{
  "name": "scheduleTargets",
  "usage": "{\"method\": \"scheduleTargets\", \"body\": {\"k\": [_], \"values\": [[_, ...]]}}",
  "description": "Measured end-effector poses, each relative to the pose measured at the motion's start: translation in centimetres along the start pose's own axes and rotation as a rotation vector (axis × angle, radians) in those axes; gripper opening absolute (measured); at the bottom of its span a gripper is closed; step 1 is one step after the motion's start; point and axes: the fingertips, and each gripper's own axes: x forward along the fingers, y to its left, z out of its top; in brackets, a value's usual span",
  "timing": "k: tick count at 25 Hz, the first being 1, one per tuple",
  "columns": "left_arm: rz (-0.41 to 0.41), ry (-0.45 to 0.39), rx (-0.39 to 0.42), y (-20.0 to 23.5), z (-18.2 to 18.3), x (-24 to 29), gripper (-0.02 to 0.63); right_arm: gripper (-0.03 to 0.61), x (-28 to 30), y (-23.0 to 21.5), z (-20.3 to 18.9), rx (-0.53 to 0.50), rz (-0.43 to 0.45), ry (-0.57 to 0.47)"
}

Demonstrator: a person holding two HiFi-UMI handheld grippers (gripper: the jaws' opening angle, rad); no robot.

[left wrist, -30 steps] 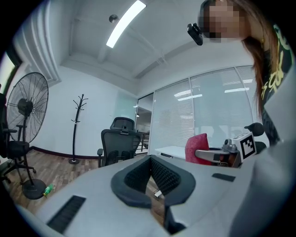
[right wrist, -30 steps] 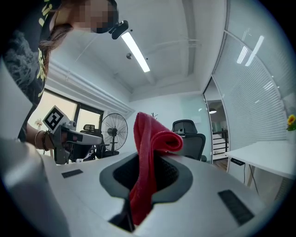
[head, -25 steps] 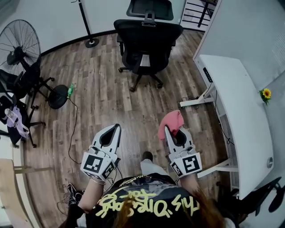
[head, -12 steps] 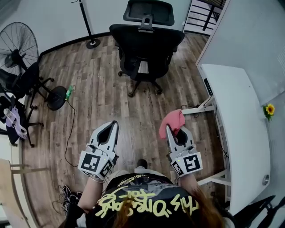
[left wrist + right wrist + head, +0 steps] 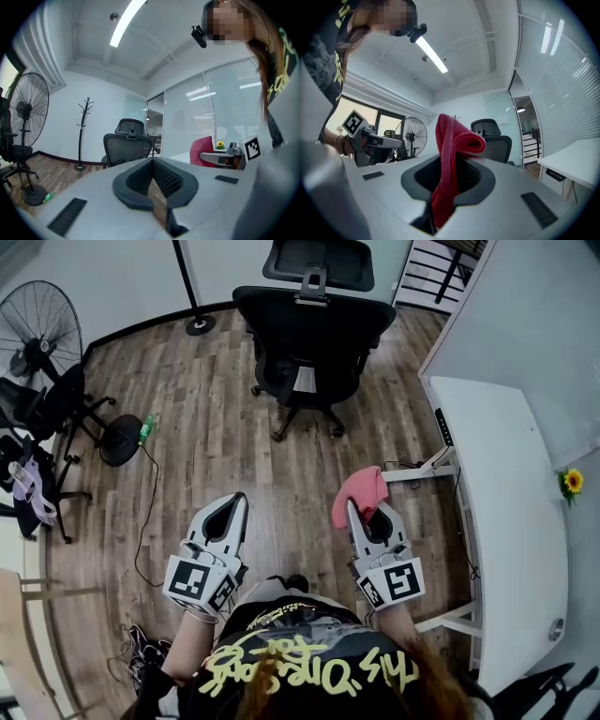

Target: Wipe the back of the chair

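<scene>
Wooden floor (image 5: 216, 456) covers this office room. The right gripper (image 5: 354, 510) has its jaws closed on a red cloth (image 5: 359, 489), which folds over above them. The left gripper (image 5: 232, 506) has its jaws together and holds nothing. The black chair (image 5: 314, 329), with mesh back and headrest, stands well ahead, apart from both grippers. Yellow letters on the person's shirt (image 5: 300, 667) are not readable.

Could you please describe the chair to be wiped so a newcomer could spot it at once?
On the wood floor left of the white desk stands a black office chair. Unlike the dark chair beside the fan, it stands alone and has a headrest.
</scene>
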Motion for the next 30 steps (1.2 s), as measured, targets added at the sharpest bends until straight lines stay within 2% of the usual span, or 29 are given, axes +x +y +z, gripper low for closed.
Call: {"method": "scheduleTargets", "body": {"k": [8,13,18,25,30], "values": [[-0.014,-0.002,0.007,0.1,0.4,1.1,-0.008,0.061,0.1,-1.5,-0.5,0.013,-0.026,0.023],[-0.010,-0.006,0.001,0.3,0.8,1.6,-0.008,0.061,0.6,-1.6,0.0,0.005,-0.009,0.004],[0.005,-0.007,0.016,0.3,1.0,2.0,-0.008,0.061,1.0,-2.2,-1.0,0.017,0.010,0.034],[0.024,0.018,0.002,2.8,-0.3,3.0,-0.008,0.061,3.7,-2.7,-1.7,0.022,0.009,0.031],[0.000,0.003,-0.017,4.8,0.0,6.5,-0.008,0.061,6.5,-4.0,-1.7,-0.001,-0.002,0.035]]}}
